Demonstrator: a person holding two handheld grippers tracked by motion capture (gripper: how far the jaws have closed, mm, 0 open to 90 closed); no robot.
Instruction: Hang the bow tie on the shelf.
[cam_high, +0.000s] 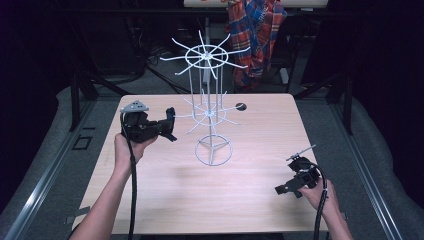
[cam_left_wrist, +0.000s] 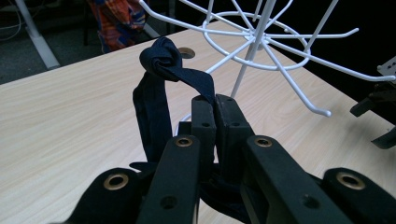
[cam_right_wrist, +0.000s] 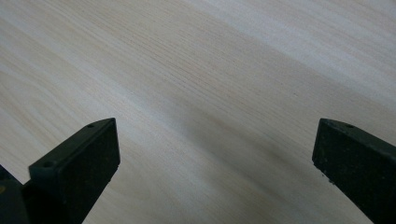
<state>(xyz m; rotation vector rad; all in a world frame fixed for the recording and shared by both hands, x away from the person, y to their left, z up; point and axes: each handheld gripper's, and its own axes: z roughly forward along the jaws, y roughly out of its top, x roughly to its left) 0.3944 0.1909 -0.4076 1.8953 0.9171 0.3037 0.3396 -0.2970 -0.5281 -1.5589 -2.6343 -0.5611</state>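
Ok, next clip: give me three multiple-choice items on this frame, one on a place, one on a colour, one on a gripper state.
1. Where does the white wire rack stand?
A. on the table, toward its far middle
B. on the floor left of the table
C. at the table's near right corner

2. What colour is the fabric strip in the left gripper?
A. red
B. dark navy
C. white

3. How do the jaws of the right gripper stand?
A. shut on the strip
B. shut on a rack hook
C. open, with bare table between them

Answers:
1. A, the high view shows its ring base resting on the wood beyond the two hands.
2. B, the left gripper view shows a dark blue knotted strip pinched between the closed jaws.
3. C, the right gripper view shows the two jaws wide apart over plain wood.
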